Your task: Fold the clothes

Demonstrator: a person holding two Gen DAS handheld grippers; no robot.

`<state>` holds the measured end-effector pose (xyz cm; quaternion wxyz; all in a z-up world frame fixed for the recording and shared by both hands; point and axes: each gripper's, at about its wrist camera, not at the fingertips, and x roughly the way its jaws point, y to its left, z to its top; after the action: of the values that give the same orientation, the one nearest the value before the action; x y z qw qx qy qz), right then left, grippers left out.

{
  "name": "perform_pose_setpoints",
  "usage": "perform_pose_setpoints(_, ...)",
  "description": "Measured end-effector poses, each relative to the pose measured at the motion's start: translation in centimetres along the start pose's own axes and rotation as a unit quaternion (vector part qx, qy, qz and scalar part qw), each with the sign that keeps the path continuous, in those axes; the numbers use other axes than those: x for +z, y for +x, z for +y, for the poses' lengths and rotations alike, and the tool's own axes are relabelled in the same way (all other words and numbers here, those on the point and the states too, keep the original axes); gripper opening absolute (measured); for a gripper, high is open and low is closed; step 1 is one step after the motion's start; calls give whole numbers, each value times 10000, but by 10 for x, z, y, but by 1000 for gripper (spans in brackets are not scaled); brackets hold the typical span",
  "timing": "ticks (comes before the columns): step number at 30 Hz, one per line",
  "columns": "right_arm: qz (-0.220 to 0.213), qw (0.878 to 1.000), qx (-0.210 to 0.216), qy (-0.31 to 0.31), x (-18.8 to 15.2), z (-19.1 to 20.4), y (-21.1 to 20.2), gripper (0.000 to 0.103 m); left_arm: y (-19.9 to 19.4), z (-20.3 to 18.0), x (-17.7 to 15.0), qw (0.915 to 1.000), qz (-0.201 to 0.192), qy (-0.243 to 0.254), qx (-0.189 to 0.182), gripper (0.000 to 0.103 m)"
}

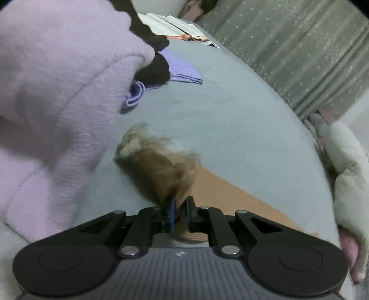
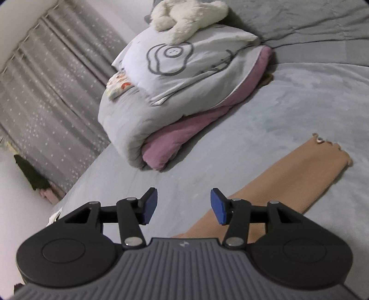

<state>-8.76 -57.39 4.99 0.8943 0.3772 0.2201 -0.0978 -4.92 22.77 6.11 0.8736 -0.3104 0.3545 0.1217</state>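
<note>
A tan ribbed garment lies on the grey-blue bedspread. My left gripper is shut on a bunched end of it, where blurred, fluffy tan-and-cream fabric rises in front of the jaws. In the right wrist view the same tan garment stretches flat to a frilled hem at the right. My right gripper hangs open over its near part and the bedspread. Nothing is between its blue pads.
A bulky lilac knit fills the left, with black clothes and folded purple ones behind it. A white fluffy sleeve is at the right edge. A folded grey-and-mauve quilt bears a white plush toy. A curtain hangs behind.
</note>
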Motion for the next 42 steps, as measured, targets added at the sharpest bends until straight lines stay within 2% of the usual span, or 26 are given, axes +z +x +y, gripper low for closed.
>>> perform_pose_setpoints(4,96,9994,85,-311,-4,10,-1,53,-13,2,9,9986,-425,-265,-138,5)
perform_pose_setpoints(6,112,9986,49,-513,-5,17,-1,53,-25,3,15,9963,-796,-290,-110,0)
perform_pose_setpoints(9,141,9977,84,-654,-7,21,-1,53,-32,13,23,9935,-1070,-351,-176,0)
perform_pose_setpoints(13,244,9967,102,-769,-11,26,0,54,-37,19,21,9943,-946,-442,-197,0)
perform_pose_setpoints(16,415,9951,89,-898,-17,30,5,55,-29,5,21,9976,-466,-292,-411,0)
perform_pose_setpoints(19,466,9933,90,-1052,-20,36,7,60,-34,7,20,9968,-538,-422,-419,0)
perform_pose_setpoints(23,505,9922,169,-1126,-24,42,6,67,-31,21,19,9964,-319,-683,-376,0)
perform_pose_setpoints(28,583,9910,162,-1192,-29,46,9,69,-31,32,24,9966,-371,-600,-415,1)
perform_pose_setpoints(31,590,9912,185,-1174,-30,46,9,69,-15,35,25,9985,-182,-419,-290,1)
perform_pose_setpoints(34,615,9912,204,-1150,-30,45,11,69,-6,36,23,9985,-101,-426,-320,10)
perform_pose_setpoints(35,620,9911,205,-1162,-30,45,11,69,-5,36,22,9985,-112,-442,-297,28)
perform_pose_setpoints(36,624,9909,206,-1174,-30,45,11,69,-4,36,21,9985,-127,-468,-267,40)
perform_pose_setpoints(40,634,9909,214,-1169,-30,45,12,69,0,36,19,9982,-22,-565,-182,47)
perform_pose_setpoints(42,638,9909,218,-1162,-30,45,13,70,1,31,17,9992,-28,-395,24,50)
